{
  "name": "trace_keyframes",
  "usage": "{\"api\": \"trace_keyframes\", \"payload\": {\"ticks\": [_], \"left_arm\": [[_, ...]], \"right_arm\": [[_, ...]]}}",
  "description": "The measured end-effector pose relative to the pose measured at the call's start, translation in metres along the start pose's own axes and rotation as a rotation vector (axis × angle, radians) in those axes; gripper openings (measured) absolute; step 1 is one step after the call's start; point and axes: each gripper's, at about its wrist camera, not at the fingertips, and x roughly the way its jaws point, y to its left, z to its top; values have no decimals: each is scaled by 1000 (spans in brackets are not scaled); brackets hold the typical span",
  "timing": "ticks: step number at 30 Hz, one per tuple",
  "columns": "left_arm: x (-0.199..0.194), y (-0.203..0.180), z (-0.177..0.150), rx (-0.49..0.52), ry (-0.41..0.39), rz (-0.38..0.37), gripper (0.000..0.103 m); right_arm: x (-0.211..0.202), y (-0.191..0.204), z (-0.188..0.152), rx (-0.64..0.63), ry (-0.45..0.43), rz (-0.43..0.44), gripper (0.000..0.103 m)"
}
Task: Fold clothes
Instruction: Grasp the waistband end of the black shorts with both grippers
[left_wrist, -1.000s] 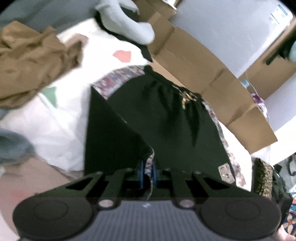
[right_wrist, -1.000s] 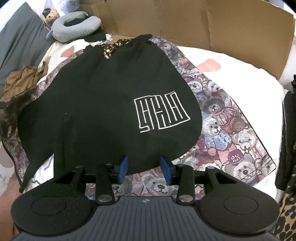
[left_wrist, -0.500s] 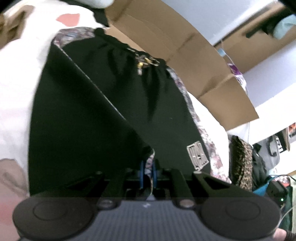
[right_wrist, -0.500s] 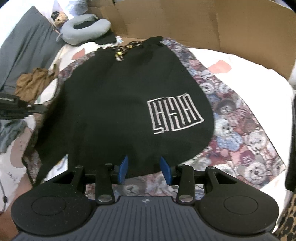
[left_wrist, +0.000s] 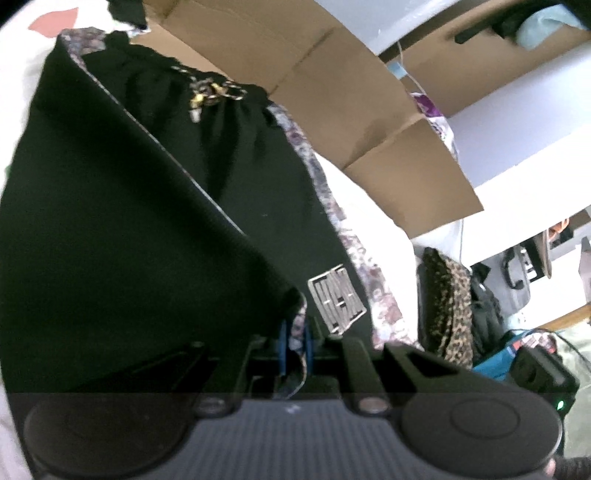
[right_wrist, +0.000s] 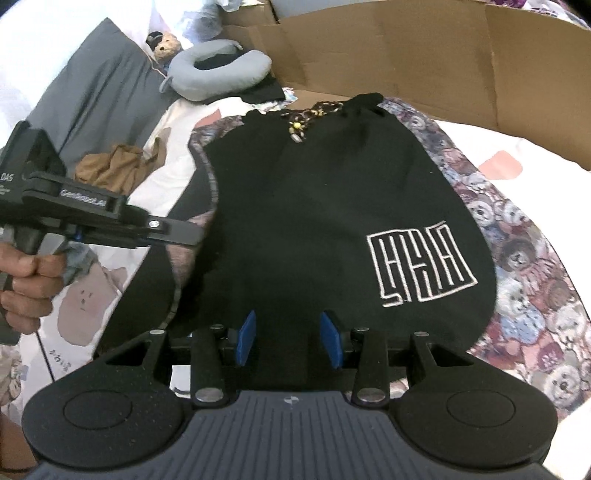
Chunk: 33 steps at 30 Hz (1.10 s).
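On the body of my left gripper (right_wrist: 173, 233), seen from the right wrist camera, small white lettering runs along the side bar; it is too blurred to read with certainty. Further back on the same body I read "DAS". The black garment (right_wrist: 314, 206) carries a white embroidered maze-like emblem (right_wrist: 421, 264) near its lower right edge; its strokes resemble letters, but I cannot resolve them into a word
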Motion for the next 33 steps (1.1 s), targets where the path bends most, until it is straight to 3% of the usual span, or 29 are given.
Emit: {"api": "trace_keyframes", "payload": {"ticks": [9, 16, 20, 27, 33], "left_arm": [[40, -35, -2, 26, 86, -104, 10], [56, -49, -8, 32, 121, -148, 10], [62, -56, -7, 63, 124, -161, 2], [50, -34, 3, 29, 69, -96, 4], [42, -12, 6, -25, 48, -42, 10]], "right_arm": [[13, 11, 14, 44, -18, 83, 46], [25, 8, 12, 106, -23, 60, 46], [28, 1, 11, 132, -28, 5, 46], [49, -24, 0, 253, -7, 14, 46], [53, -49, -3, 402, -17, 16, 46]]}}
